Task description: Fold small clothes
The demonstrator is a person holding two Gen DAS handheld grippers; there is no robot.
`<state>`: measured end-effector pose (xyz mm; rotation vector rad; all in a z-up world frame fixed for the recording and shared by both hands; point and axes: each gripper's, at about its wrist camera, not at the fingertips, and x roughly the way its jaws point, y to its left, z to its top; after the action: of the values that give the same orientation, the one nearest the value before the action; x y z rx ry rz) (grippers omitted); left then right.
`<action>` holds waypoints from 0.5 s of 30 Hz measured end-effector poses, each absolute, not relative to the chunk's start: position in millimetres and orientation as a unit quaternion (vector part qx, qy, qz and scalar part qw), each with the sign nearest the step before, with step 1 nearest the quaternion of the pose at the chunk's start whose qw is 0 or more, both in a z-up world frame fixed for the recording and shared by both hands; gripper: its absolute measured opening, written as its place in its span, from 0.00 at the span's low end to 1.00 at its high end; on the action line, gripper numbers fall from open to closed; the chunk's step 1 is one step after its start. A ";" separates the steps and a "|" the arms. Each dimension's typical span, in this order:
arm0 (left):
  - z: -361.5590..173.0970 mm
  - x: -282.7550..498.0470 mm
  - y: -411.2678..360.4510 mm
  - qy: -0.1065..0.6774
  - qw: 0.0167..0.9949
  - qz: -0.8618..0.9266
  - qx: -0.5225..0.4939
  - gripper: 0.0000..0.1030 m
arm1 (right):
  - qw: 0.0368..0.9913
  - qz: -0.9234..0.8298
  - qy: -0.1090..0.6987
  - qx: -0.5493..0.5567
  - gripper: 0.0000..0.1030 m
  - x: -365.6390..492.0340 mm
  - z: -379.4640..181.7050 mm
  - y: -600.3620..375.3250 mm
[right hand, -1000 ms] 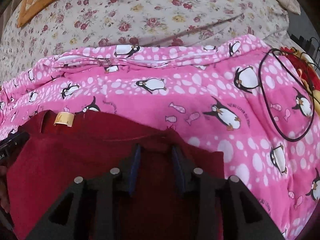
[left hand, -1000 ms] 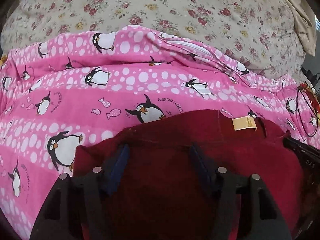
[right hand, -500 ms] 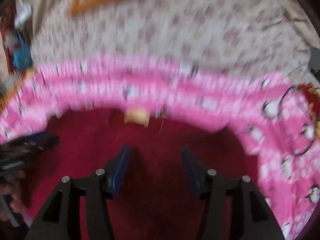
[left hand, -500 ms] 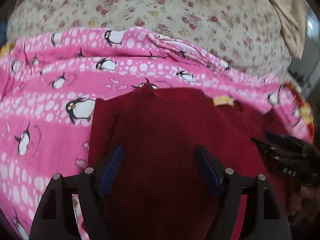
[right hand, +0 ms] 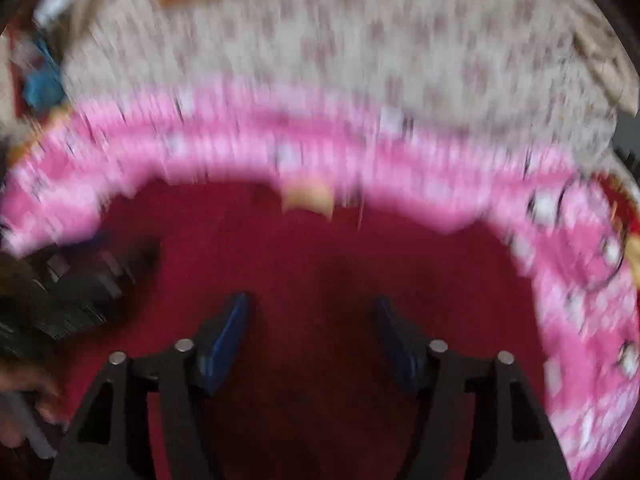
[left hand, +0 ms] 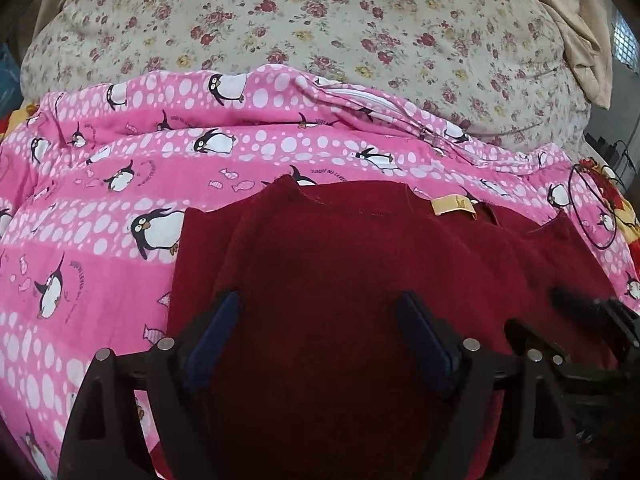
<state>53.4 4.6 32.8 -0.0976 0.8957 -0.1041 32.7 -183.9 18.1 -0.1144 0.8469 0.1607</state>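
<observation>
Left wrist view: the left gripper point(left hand: 320, 336) hovers with jaws spread wide, holding nothing, over the dark red knit garment point(left hand: 360, 248) lying on the pink penguin-print quilt point(left hand: 100, 200).

Right wrist view, blurred: the right gripper point(right hand: 314, 332) is likewise wide apart and empty above the garment point(right hand: 320, 248).

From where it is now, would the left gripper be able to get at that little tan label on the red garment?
Probably yes. The left gripper hangs open over the red garment, and the tan label lies uncovered ahead and to its right, with only flat cloth between them.
</observation>
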 end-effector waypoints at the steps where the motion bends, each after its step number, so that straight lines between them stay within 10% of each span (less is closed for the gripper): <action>1: 32.3 53.5 3.9 0.434 0.899 -0.049 -0.045 0.63 | 0.908 0.066 0.409 -0.068 0.77 34.2 17.4 -180.6; 15: 32.3 55.3 0.4 0.436 0.898 -0.045 -0.032 0.65 | 0.908 0.049 0.413 -0.058 0.86 33.6 16.5 -183.2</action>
<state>55.3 0.4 32.2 -0.0672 0.9036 -0.0942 33.6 -183.2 16.5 -0.1206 0.8517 0.1015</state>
